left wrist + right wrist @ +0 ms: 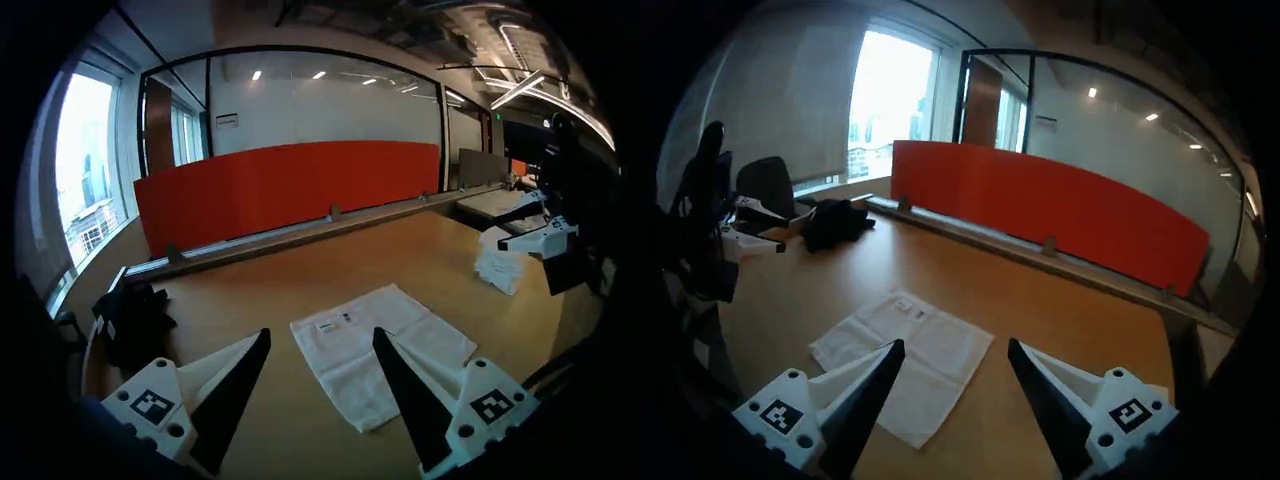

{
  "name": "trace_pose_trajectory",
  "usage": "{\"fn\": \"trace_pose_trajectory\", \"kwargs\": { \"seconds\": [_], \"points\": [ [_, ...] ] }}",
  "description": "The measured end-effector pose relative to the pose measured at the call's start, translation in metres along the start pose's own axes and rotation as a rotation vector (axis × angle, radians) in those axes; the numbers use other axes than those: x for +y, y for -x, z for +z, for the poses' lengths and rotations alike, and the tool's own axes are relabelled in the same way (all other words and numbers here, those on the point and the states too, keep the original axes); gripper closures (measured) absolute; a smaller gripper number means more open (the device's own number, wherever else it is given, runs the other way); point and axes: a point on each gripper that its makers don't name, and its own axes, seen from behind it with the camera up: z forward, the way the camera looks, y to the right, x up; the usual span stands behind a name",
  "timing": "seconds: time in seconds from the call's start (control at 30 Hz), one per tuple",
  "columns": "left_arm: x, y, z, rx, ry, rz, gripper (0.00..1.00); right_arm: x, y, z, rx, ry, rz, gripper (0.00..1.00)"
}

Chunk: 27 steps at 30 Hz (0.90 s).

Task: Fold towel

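So here's the setup: a white rectangular cloth towel [360,360] is lying flat on the light wooden surface [416,256], small tag near its far edge. In the left gripper view it sits around 5 o'clock, and the left gripper [320,332] hangs above it with its fingers spread wide and nothing between them (one black fingertip overlaps the towel's middle in the frame). I can't tell if anything actually touches the cloth.

In the right gripper view the towel is down at 7 o'clock. The right gripper [954,342] also has its fingers wide apart and empty, one tip over the towel's near corner and the other over bare wood.

Other stuff: a long orange-red divider panel [288,188] runs along the far edge of the surface at 12 o'clock, a dark bundle of black fabric [132,320] sits at 8 o'clock in the left gripper view, and a crumpled white cloth pile [500,268] at 3 o'clock, well apart from the towel.
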Motion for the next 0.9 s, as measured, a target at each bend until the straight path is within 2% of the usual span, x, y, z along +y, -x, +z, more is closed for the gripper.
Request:
{"fn": "trace_pose_trajectory", "kwargs": {
  "seconds": [0.5,0.9],
  "points": [
    [0.029,0.076,0.033,-0.142,0.071,0.019,0.05,-0.014,0.074,0.032,-0.133,-0.061,-0.04,0.0],
    [0.04,0.144,0.051,-0.273,0.096,0.035,0.05,-0.029,0.131,0.052,-0.237,-0.116,-0.06,0.0]
  ]
}}
